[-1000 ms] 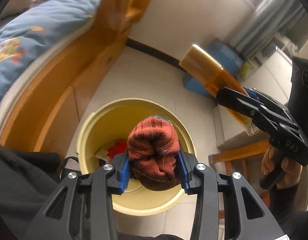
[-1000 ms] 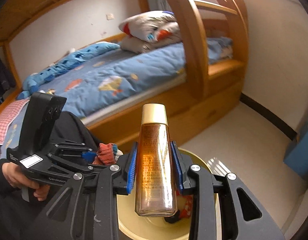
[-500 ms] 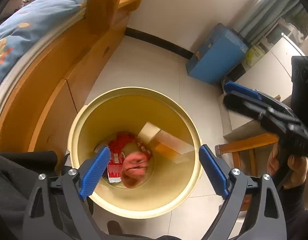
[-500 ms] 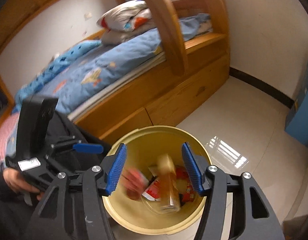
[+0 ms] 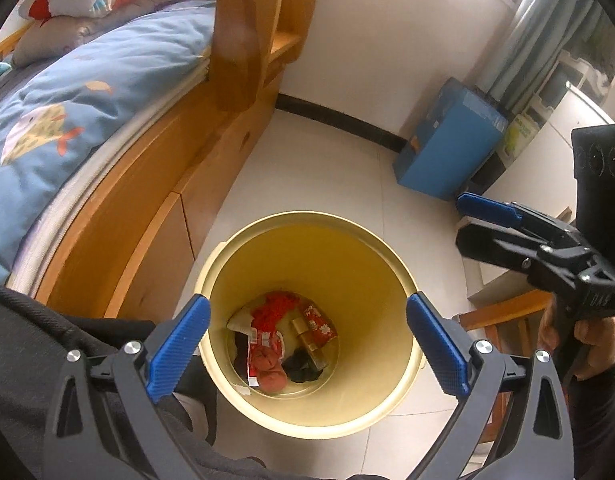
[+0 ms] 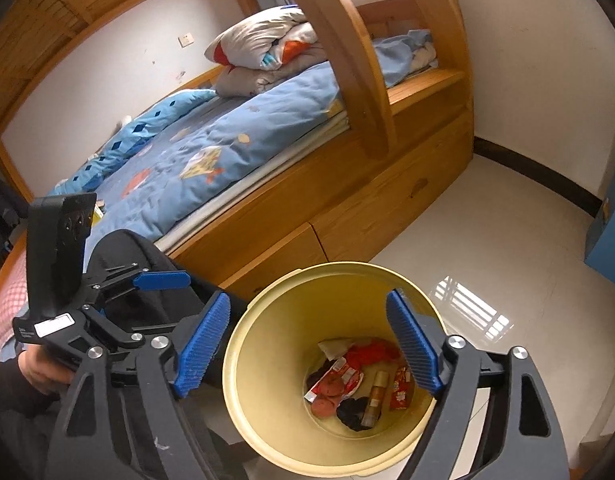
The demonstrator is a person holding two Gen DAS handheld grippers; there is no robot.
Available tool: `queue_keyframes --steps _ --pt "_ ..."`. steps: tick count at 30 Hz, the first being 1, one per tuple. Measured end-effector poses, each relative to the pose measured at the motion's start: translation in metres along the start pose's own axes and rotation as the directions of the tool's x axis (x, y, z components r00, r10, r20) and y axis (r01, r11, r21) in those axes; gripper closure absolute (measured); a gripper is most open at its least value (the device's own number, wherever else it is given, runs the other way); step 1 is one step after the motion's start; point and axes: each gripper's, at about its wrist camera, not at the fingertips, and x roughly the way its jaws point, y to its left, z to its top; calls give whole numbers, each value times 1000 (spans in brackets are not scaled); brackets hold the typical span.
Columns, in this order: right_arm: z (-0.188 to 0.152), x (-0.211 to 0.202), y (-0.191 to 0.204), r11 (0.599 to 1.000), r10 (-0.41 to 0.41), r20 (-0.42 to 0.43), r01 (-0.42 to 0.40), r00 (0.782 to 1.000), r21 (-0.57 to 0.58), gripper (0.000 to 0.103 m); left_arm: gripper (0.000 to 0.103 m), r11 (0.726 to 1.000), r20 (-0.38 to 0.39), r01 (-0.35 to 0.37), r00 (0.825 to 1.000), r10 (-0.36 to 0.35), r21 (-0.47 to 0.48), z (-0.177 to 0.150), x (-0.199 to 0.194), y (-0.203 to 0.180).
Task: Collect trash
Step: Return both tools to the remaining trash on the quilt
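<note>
Sock [image 5: 271,372] and bottle [image 5: 307,344] now in bin [image 5: 307,220]

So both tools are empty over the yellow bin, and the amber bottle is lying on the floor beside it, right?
Not quite: the amber bottle lies inside the yellow bin, among the wrappers, as the right wrist view shows. The left tool and right tool are empty, jaws opening.

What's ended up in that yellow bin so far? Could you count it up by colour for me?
In the yellow bin:
Red (crumpled piece, packet, red-and-white wrapper): 3
Rust-orange knit bundle: 1
Amber bottle: 1
Black cloth: 1
Pale scrap: 1
Total: 7, as far as can be seen; more may lie underneath.
</note>
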Motion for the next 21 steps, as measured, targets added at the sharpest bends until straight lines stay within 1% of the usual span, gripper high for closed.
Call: queue_keyframes --steps 3,6,9,12,15,16,18,20,21 --pt "5 3 10 1000 1 1 -1 1000 -20 19 5 1000 34 -12 999 13 -9 1 -11 4" --pt "11 8 21 999 15 -5 -15 1000 -30 18 5 999 87 -42 995 43 -5 2 -26 8" --pt "20 13 38 997 38 -1 -38 999 -62 17 5 996 147 -86 985 86 -4 3 -49 17" --pt "32 17 58 993 62 14 -61 998 -100 16 4 993 187 -117 975 117 -10 4 -68 27" --pt "45 21 82 986 102 43 -96 994 -134 15 4 987 232 -156 959 161 -40 4 -89 43" --pt "49 22 88 985 111 50 -103 993 -137 14 4 982 255 -177 949 187 -62 2 -100 53" --pt "59 30 104 980 148 55 -140 987 -139 14 4 975 276 -200 936 218 -94 -1 -115 67" --pt "67 42 124 968 208 47 -199 977 -156 14 4 961 300 -239 915 270 -136 -7 -132 84" --pt "71 46 131 962 229 50 -218 972 -167 14 4 956 307 -252 907 287 -151 -10 -140 91"
